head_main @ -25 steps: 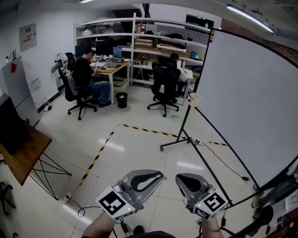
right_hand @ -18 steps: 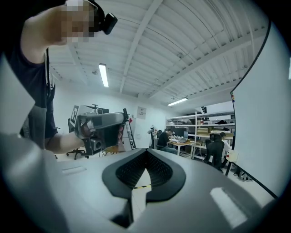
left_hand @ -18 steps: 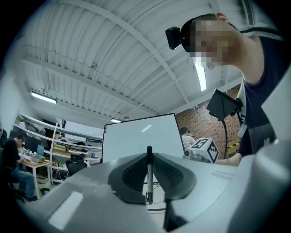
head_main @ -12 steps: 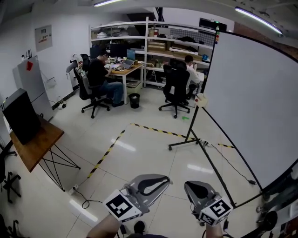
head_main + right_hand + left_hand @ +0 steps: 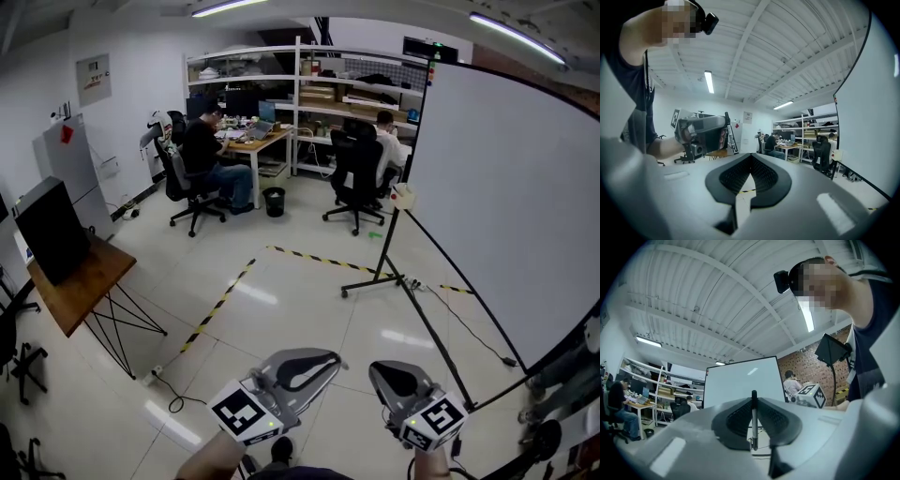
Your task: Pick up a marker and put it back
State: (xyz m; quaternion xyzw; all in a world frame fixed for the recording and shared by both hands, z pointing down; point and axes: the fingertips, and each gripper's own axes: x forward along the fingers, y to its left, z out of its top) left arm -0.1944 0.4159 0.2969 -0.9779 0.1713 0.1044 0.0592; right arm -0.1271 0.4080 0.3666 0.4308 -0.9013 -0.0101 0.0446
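**While gripping the marker upright, well short of the board**

Pinched between the closed jaws of the left gripper [image 5: 319,364]: slim black marker pen [image 5: 753,423], long axis upright along the jaw seam, top end poking just above the pads. From the right gripper view, at upper left, shows as a dark stick with a pale label band. Right gripper [image 5: 750,161] low in the head view beside the left, jaws together on nothing. Over at the right of the head view, well apart from both: large white whiteboard on a black stand [image 5: 506,206]. Probably means carrying rightward; no tray or holder visible.
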